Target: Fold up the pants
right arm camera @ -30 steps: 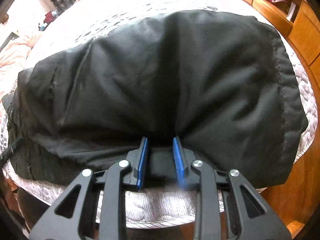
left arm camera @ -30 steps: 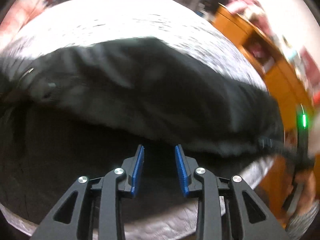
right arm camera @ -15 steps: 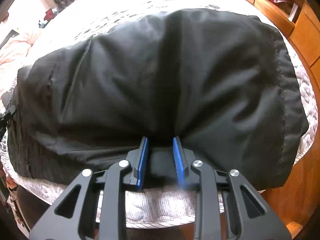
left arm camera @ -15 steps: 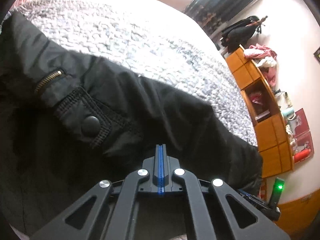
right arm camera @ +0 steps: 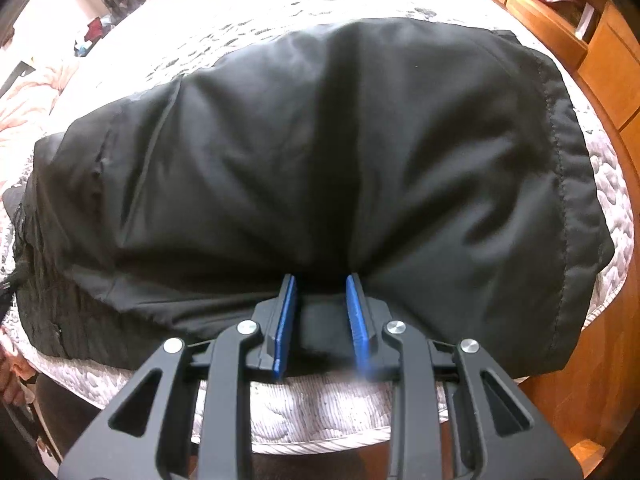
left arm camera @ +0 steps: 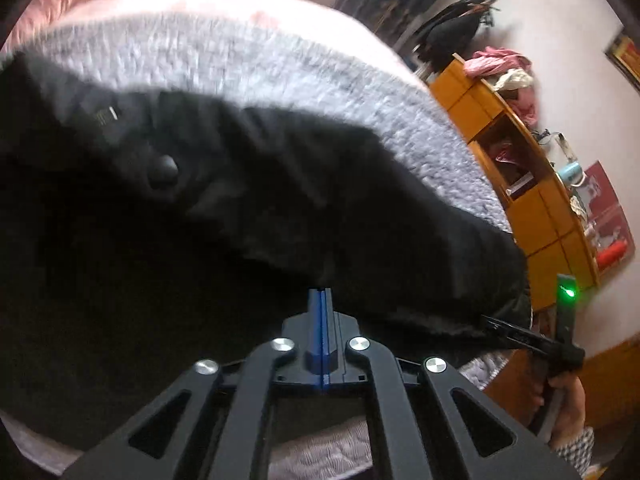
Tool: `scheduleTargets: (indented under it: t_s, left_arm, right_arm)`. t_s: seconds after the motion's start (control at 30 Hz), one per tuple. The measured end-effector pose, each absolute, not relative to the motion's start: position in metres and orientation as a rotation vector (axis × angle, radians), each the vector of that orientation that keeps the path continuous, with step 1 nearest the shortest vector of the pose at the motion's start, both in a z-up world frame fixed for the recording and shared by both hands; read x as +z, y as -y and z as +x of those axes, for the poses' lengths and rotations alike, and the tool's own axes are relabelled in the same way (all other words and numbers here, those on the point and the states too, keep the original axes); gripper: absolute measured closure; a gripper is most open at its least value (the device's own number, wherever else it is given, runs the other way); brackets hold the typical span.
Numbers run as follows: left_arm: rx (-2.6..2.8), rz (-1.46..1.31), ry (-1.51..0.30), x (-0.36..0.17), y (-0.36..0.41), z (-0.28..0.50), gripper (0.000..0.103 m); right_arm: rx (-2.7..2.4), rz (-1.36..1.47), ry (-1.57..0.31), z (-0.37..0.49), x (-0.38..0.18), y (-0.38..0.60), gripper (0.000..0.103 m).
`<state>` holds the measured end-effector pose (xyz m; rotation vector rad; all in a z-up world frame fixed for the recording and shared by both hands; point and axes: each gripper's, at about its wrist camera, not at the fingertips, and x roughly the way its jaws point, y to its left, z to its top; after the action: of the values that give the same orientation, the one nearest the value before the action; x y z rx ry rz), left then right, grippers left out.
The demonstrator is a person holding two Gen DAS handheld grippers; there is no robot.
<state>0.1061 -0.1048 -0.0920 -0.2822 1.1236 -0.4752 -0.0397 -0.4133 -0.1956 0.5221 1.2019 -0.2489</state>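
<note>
Black pants (right arm camera: 320, 152) lie spread across a quilted grey bed, a stitched hem at the right. In the left wrist view the pants (left arm camera: 280, 208) show a snap button and a zipper at the upper left. My left gripper (left arm camera: 320, 294) is shut, its blue pads pinching the near edge of the pants. My right gripper (right arm camera: 322, 280) has its jaws a little apart with a bunched fold of the pants' near edge between the pads. The right gripper also shows at the right of the left wrist view (left arm camera: 524, 332).
The quilted bed cover (right arm camera: 320, 412) ends at a near edge just below my right gripper. Orange wooden shelves (left arm camera: 532, 184) with clutter stand to the right of the bed. Pink bedding (right arm camera: 28, 92) lies at the far left.
My left gripper went from open to shut on the pants' edge and the view has swung over the waistband. My right gripper has stayed in place on the fold.
</note>
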Motion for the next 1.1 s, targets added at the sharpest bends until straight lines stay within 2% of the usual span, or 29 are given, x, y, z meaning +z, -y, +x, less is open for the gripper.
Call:
scheduleTargets:
  t_s: [0.03, 0.07, 0.1, 0.13, 0.17, 0.2, 0.23, 0.33, 0.4, 0.43, 0.5, 0.53, 0.57, 0.67, 0.9, 1.0, 1.1]
  left_arm:
    - [-0.465, -0.301, -1.139, -0.100, 0.104, 0.112, 0.098]
    - [-0.450, -0.320, -1.153, -0.107, 0.104, 0.118, 0.087]
    - [-0.445, -0.346, -1.161, -0.113, 0.106, 0.121, 0.080]
    - [-0.443, -0.366, -1.151, -0.114, 0.104, 0.120, 0.063]
    - [-0.446, -0.390, -1.133, -0.114, 0.103, 0.123, 0.036]
    - [-0.440, -0.411, -1.124, -0.115, 0.101, 0.126, 0.024]
    - [-0.434, -0.428, -1.117, -0.116, 0.099, 0.129, 0.021]
    - [-0.439, -0.535, -1.106, -0.121, 0.094, 0.142, 0.023]
    - [-0.418, -0.626, -1.113, -0.126, 0.087, 0.151, 0.037]
    - [-0.403, -0.652, -1.117, -0.129, 0.084, 0.154, 0.056]
    - [-0.407, -0.716, -1.128, -0.135, 0.079, 0.158, 0.069]
    - [-0.404, -0.716, -1.121, -0.134, 0.078, 0.158, 0.083]
    - [-0.405, -0.702, -1.096, -0.130, 0.077, 0.155, 0.090]
    - [-0.405, -0.654, -1.016, -0.112, 0.079, 0.136, 0.094]
    - [-0.351, -0.504, -0.906, -0.089, 0.087, 0.059, 0.094]
    - [-0.327, -0.441, -0.900, -0.096, 0.095, 0.029, 0.094]
    - [-0.320, -0.415, -0.972, -0.117, 0.100, 0.023, 0.094]
  right_arm:
    - [-0.246, 0.524, -1.200, -0.040, -0.197, 0.414, 0.076]
    - [-0.245, 0.526, -1.200, -0.040, -0.197, 0.415, 0.076]
    - [-0.243, 0.527, -1.200, -0.040, -0.197, 0.415, 0.076]
    - [-0.242, 0.526, -1.201, -0.040, -0.198, 0.416, 0.076]
    - [-0.242, 0.526, -1.201, -0.040, -0.198, 0.416, 0.076]
    - [-0.241, 0.525, -1.201, -0.040, -0.198, 0.416, 0.076]
    - [-0.241, 0.526, -1.200, -0.040, -0.199, 0.416, 0.076]
    - [-0.241, 0.524, -1.197, -0.041, -0.199, 0.416, 0.076]
    - [-0.240, 0.523, -1.193, -0.042, -0.199, 0.416, 0.076]
    - [-0.238, 0.523, -1.190, -0.042, -0.199, 0.416, 0.076]
    - [-0.235, 0.527, -1.186, -0.043, -0.200, 0.417, 0.076]
    - [-0.234, 0.528, -1.185, -0.043, -0.200, 0.417, 0.076]
    - [-0.232, 0.530, -1.185, -0.044, -0.200, 0.418, 0.076]
    - [-0.226, 0.544, -1.184, -0.046, -0.200, 0.420, 0.076]
    - [-0.223, 0.579, -1.196, -0.048, -0.200, 0.435, 0.078]
    - [-0.244, 0.560, -1.206, -0.048, -0.199, 0.438, 0.078]
    - [-0.278, 0.531, -1.217, -0.049, -0.198, 0.440, 0.077]
